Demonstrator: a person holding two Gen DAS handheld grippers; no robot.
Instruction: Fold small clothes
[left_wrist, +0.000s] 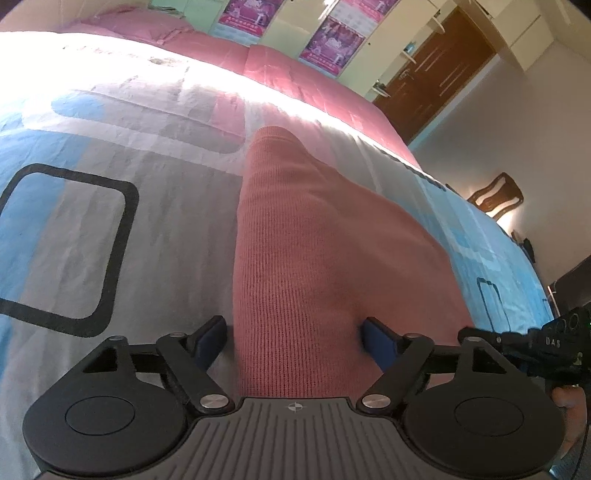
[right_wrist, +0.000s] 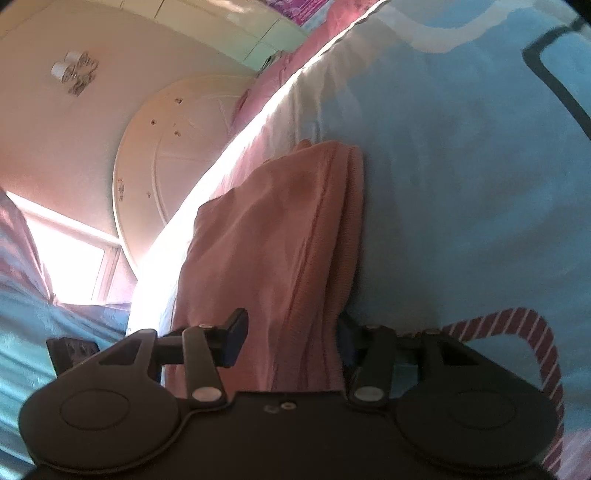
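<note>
A bed (left_wrist: 110, 229) is seen spread with a pale blue and grey cover printed with black outlined rectangles; a pink quilt (left_wrist: 295, 70) lies across its far side, and posters and a brown door (left_wrist: 436, 74) are seen beyond. In the right wrist view a round cream headboard (right_wrist: 177, 147) and a bright window are visible past the bed's edge.

On the cover lies the pink knitted garment (left_wrist: 314, 240), already gathered into a long narrow strip, several layers thick along one edge as shown in the right wrist view (right_wrist: 277, 240). It is judged light, soft and limp, with a ribbed knit that should give good friction but will sag and unfold if lifted by one layer only. The near end, taken through all layers at once, is judged the best place to hold.

The left tongs (left_wrist: 295, 332) are seen apart, straddling the strip's near end, the blue pads standing beside the cloth without clearly pressing it. The right tongs (right_wrist: 288, 336) are set around the bunched edge; whether their pads clamp it cannot be told. A striped cord (right_wrist: 535, 332) curves beside them.
</note>
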